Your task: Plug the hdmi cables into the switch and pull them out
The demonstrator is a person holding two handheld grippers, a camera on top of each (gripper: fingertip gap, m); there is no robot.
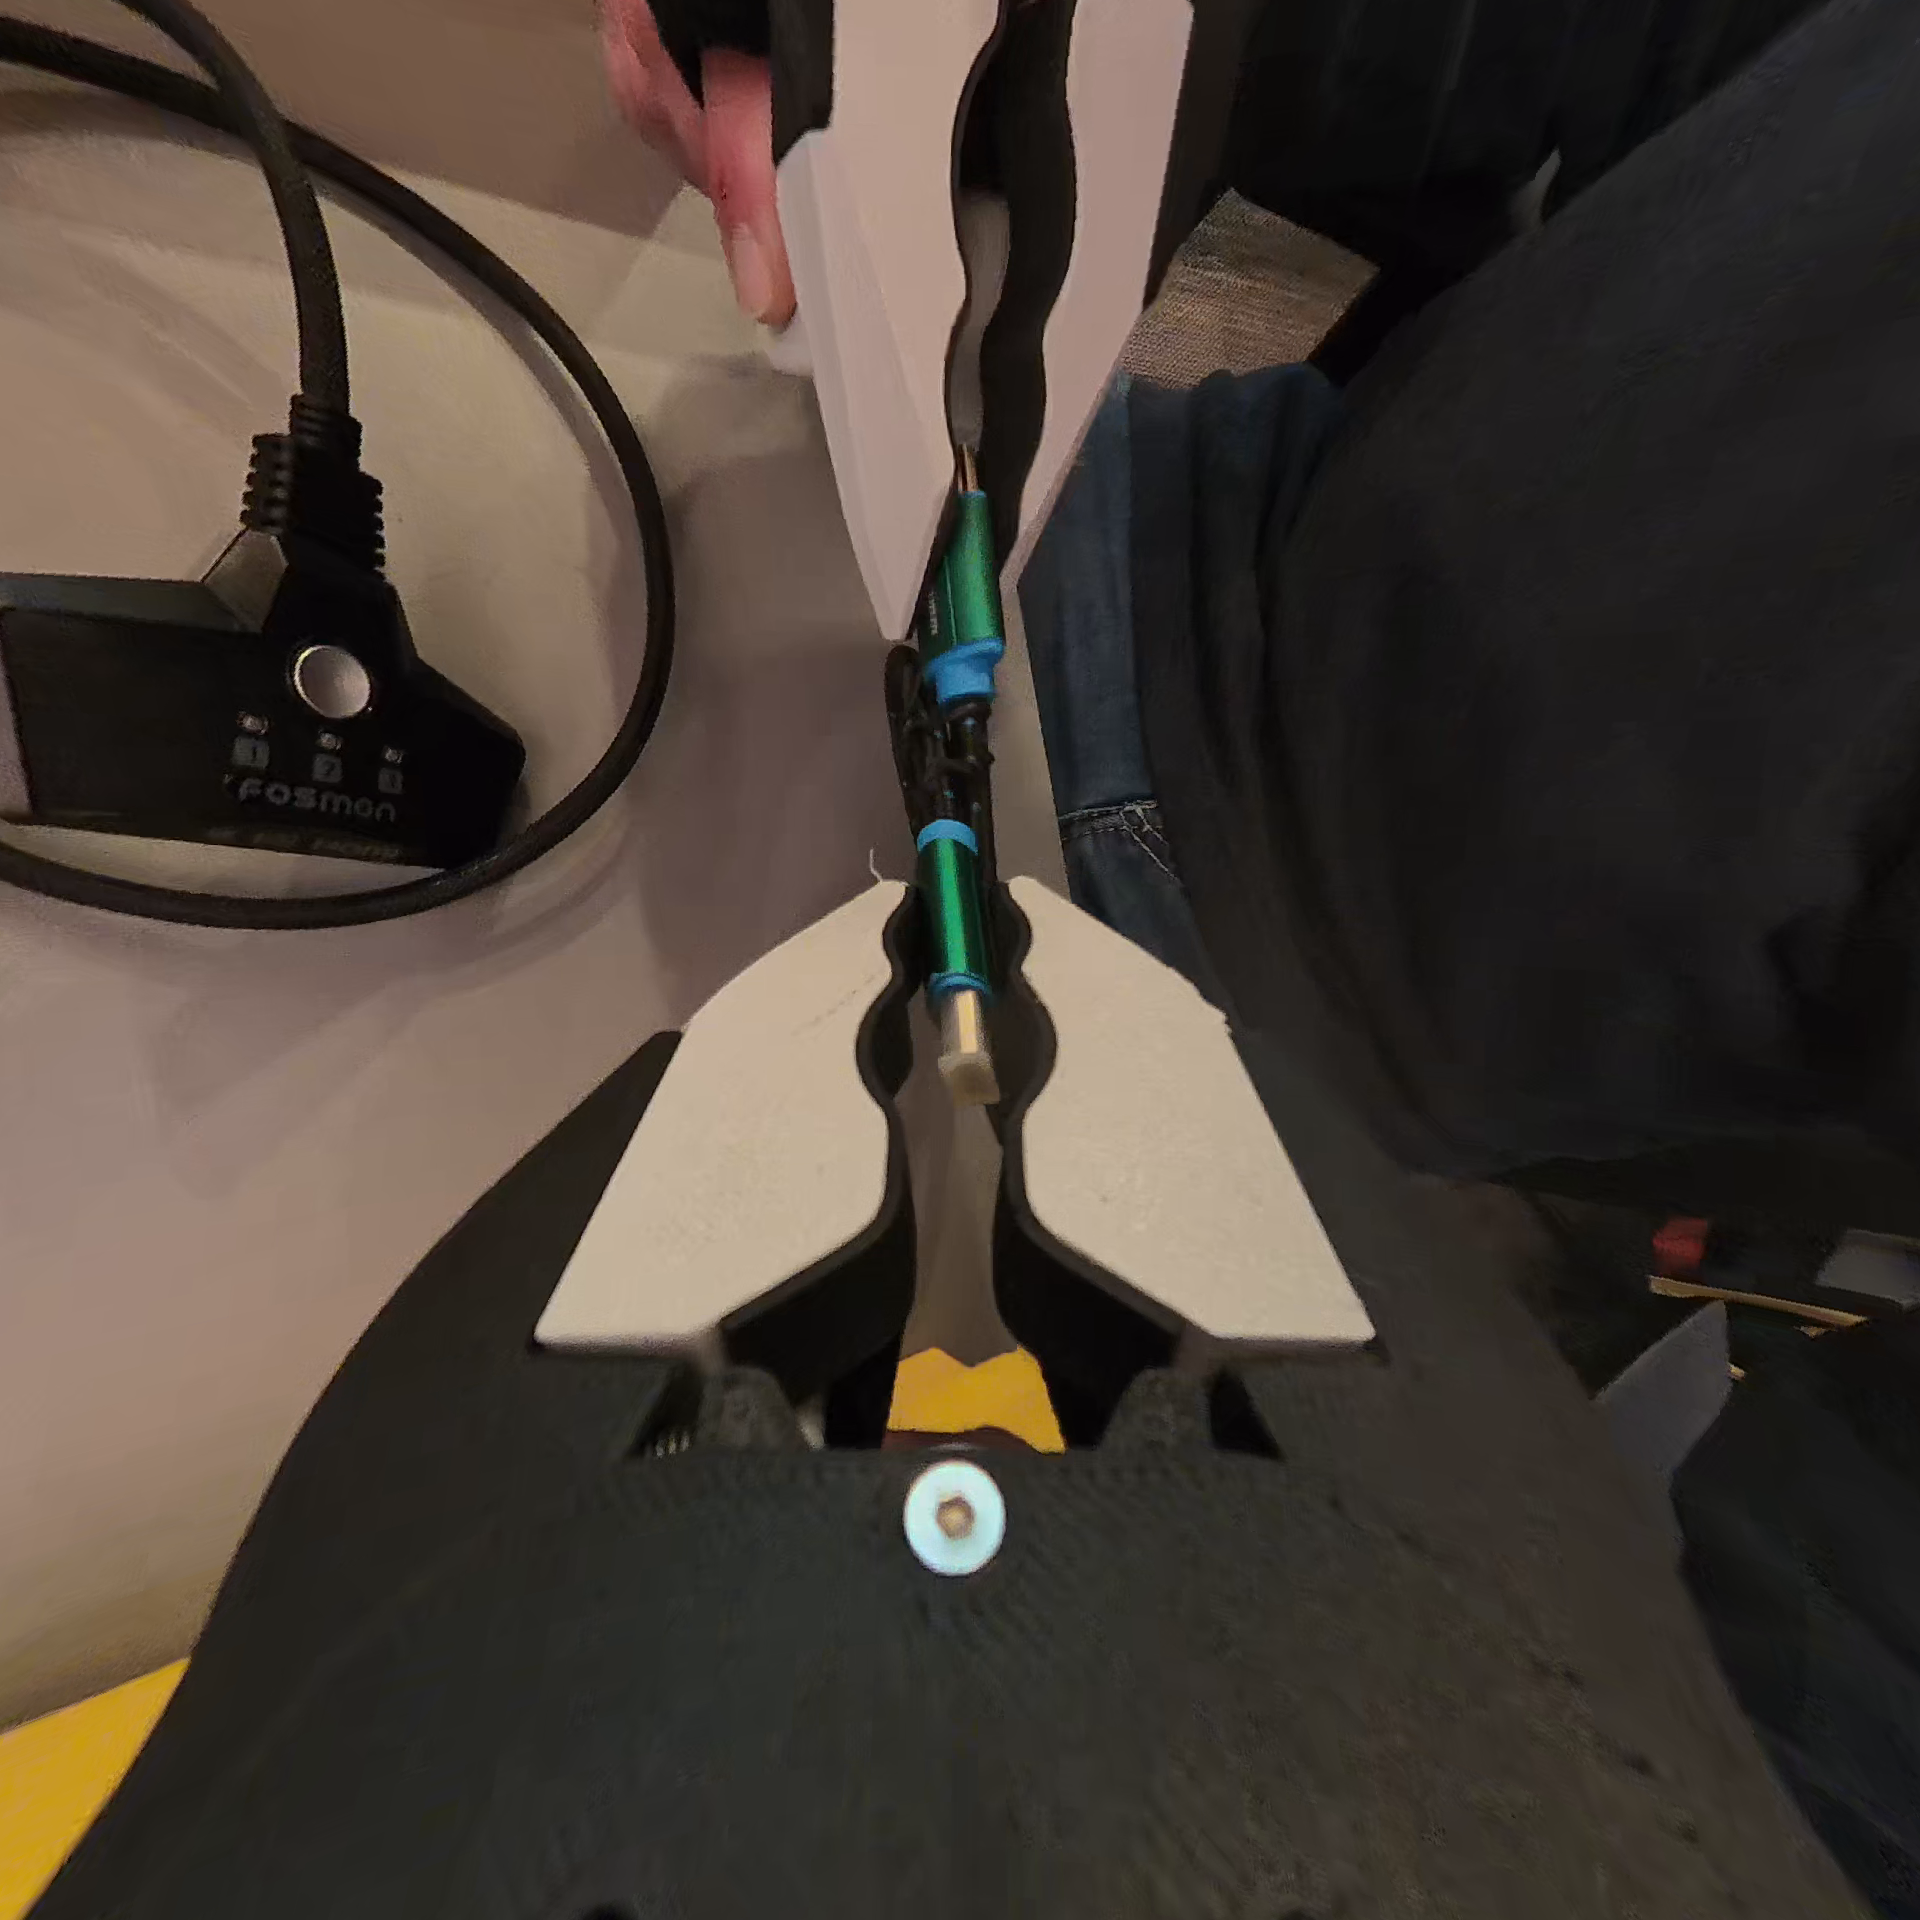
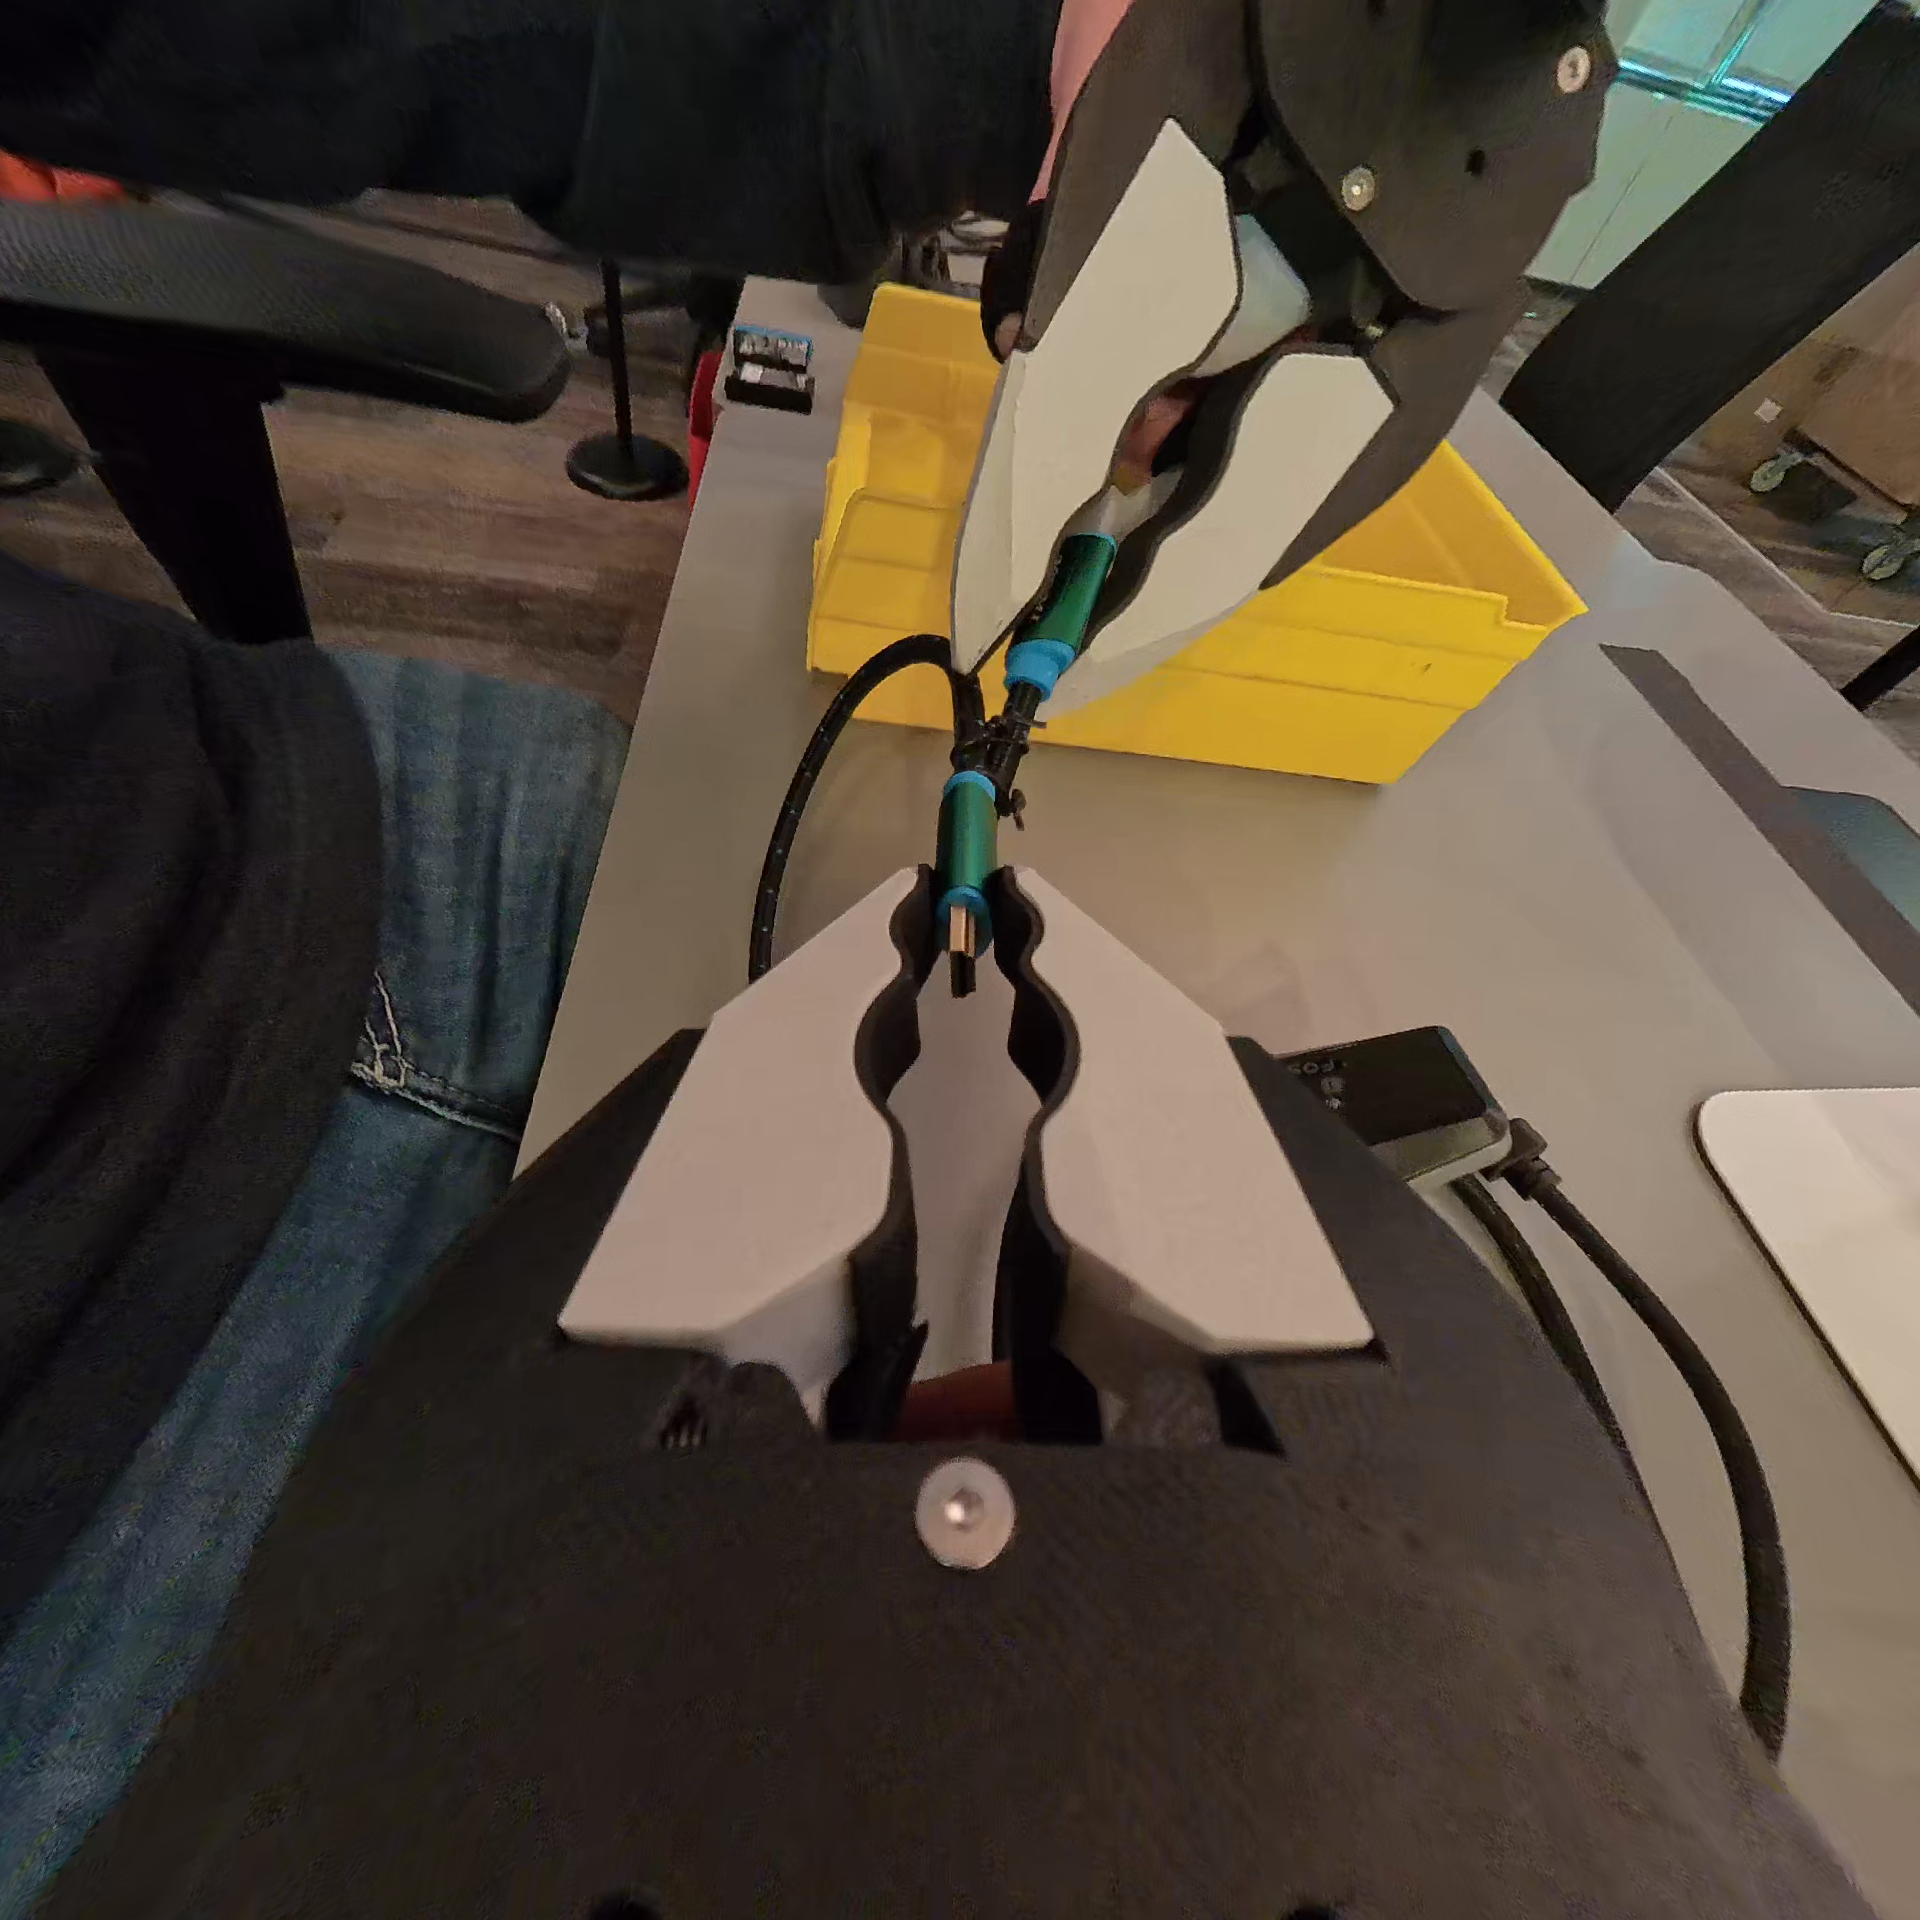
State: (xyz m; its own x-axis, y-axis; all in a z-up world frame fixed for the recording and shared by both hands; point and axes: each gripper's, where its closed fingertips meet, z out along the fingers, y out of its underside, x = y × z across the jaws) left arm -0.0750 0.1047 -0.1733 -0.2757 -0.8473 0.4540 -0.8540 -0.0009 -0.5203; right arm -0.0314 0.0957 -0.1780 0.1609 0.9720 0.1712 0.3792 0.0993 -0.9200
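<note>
Both tools are clamped on the same short HDMI cable, one green connector each, held above the near edge of the tabletop (image 2: 1195, 935).

- Left tool (image 1: 951, 935): jaws narrow, pinching a green HDMI connector (image 1: 948, 914). Its metal plug tip, with a pale cap, points back toward the camera.
- Right tool (image 2: 961, 914): jaws narrow, gripping the other green connector (image 2: 961, 842), bare plug tip pointing back into the jaws.
- The black cord (image 2: 800, 790) between the connectors is bundled by a small tie and loops off to the side.
- HDMI switch (image 1: 260, 717): black box lying on the tabletop well to the left of the left tool, with its own black lead (image 1: 582, 436) curled around it. No green plug is seated in it.
- Yellow bin (image 2: 1351, 644) sits behind.

Risks, as judged:
- Both plugs face away from the switch, so each needs re-gripping. A slip could drop the cable off the edge.
- The capped tip will not enter a port.
- The tied cord leaves little slack, so one tool could tug the other's connector askew.
- The switch is loose and may slide under insertion force.
</note>
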